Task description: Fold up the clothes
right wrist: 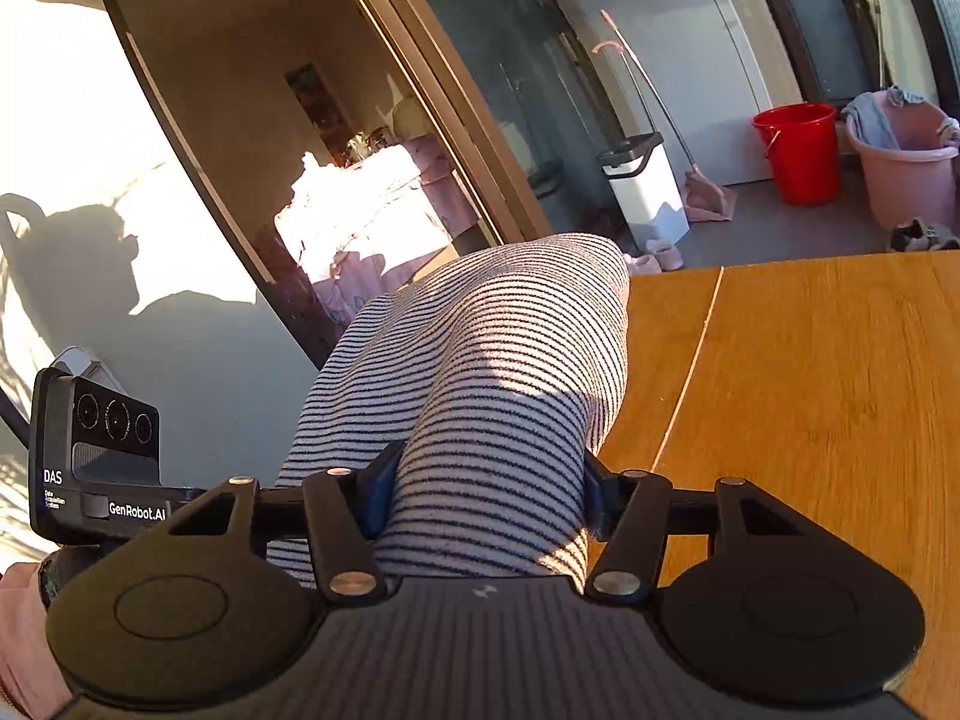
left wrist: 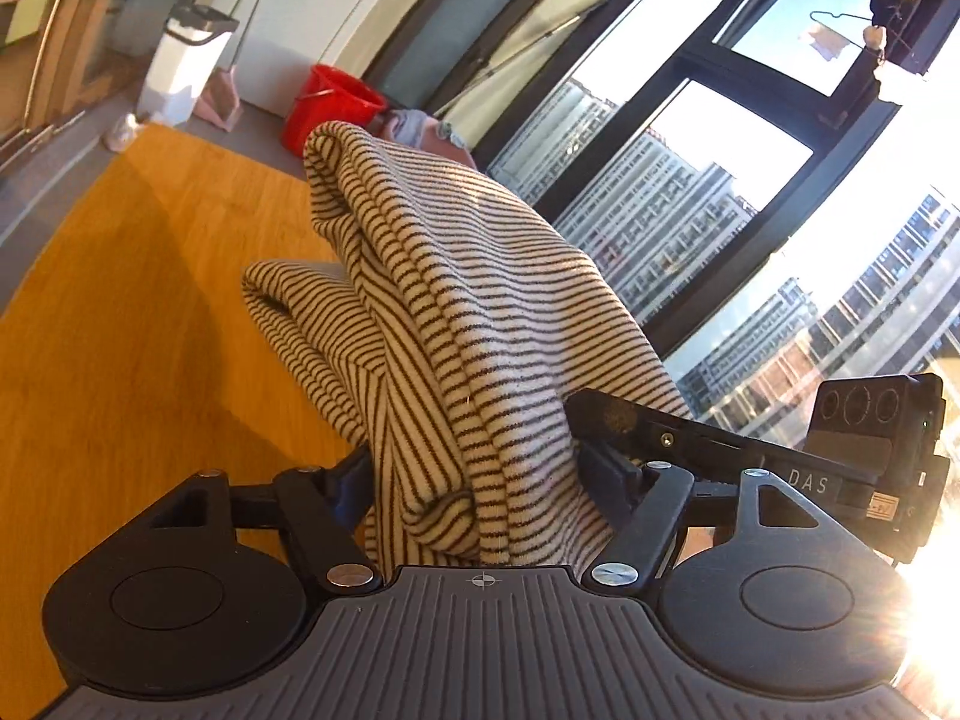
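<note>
Striped garment [left wrist: 456,312], cream with thin dark stripes, bunched thick between the jaws of both grippers and filling the near field of each wrist view; in the left wrist view it rises from the jaws in a tall folded ridge, with a lower fold [left wrist: 288,300] resting on the table behind it; in the right wrist view the same garment [right wrist: 498,372] humps up from the jaws and overhangs the table's left edge. Wooden table [left wrist: 138,312], orange-toned, bare surface to the left of the cloth in the left view and to the right of it in the right view [right wrist: 810,396]. Left gripper [left wrist: 474,468]: jaws set wide apart with a thick roll of the striped cloth pinched between them, pads buried in the folds. Right gripper [right wrist: 486,498]: jaws likewise clamped on a wad of the cloth, blue pads pressing in on either side. Window wall [left wrist: 690,138], dark frames, tall buildings and sky beyond. Pink tub [right wrist: 906,168] on the floor, cloth draped over its rim, just beside a red bucket [right wrist: 798,150]. White bin [right wrist: 645,192] with dark lid, near a pink dustpan and its long handle [right wrist: 708,192]. Clothes hanger [left wrist: 840,24] against the upper window pane.
</note>
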{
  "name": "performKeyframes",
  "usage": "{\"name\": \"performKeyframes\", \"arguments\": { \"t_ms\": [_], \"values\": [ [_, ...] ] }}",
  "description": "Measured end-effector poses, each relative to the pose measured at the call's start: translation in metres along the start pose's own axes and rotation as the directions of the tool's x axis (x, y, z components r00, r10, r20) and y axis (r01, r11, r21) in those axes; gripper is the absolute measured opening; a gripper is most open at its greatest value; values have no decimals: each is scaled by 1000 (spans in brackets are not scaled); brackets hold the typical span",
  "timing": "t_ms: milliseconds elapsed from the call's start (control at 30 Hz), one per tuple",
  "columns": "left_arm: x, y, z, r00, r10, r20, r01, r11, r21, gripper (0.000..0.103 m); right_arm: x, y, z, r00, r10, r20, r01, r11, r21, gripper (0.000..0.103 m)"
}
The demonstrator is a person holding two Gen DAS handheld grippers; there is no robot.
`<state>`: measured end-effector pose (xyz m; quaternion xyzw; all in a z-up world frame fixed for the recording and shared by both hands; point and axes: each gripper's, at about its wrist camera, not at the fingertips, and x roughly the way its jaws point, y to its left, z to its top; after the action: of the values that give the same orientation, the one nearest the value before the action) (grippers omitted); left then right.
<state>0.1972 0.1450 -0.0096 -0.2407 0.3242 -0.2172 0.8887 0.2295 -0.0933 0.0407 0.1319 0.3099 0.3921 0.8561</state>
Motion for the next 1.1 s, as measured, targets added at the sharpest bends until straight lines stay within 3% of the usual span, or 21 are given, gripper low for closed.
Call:
{"name": "performKeyframes", "arguments": {
  "t_ms": [200, 333, 400, 500, 767, 900, 967, 1033, 1100],
  "values": [
    [-6, 21, 53, 988, 122, 91, -130, 988, 83, 77, 56, 2, 41, 999, 45, 20, -46, 998, 32, 57],
    [17, 51, 57, 977, 209, 53, -211, 976, 46, 71, 108, -5, 40, 997, -32, -73, 34, 999, 15, 61],
    [27, 63, 50, 976, 216, 28, -217, 976, 26, 73, 117, -12, 30, 993, -72, -90, 74, 997, 27, 67],
    [23, 76, 42, 983, 180, 27, -180, 984, -4, 75, 117, -17, 22, 990, -96, -99, 100, 994, 39, 69],
    [17, 45, 48, 973, 224, 53, -229, 967, 113, 81, 100, -4, 22, 986, -148, -80, 144, 988, -52, 75],
    [19, 41, 48, 978, 207, 32, -210, 974, 91, 88, 96, -11, 20, 988, -123, -92, 123, 992, -8, 76],
    [20, 42, 49, 978, 206, 30, -208, 975, 78, 89, 95, -14, 17, 990, -95, -108, 99, 995, 32, 72],
    [20, 44, 49, 978, 206, 28, -207, 976, 68, 91, 93, -13, 16, 991, -84, -106, 91, 994, 68, 62],
    [18, 46, 52, 979, 199, 39, -201, 978, 52, 92, 89, -15, 20, 994, -32, -102, 50, 981, 187, 53]
  ]
}}
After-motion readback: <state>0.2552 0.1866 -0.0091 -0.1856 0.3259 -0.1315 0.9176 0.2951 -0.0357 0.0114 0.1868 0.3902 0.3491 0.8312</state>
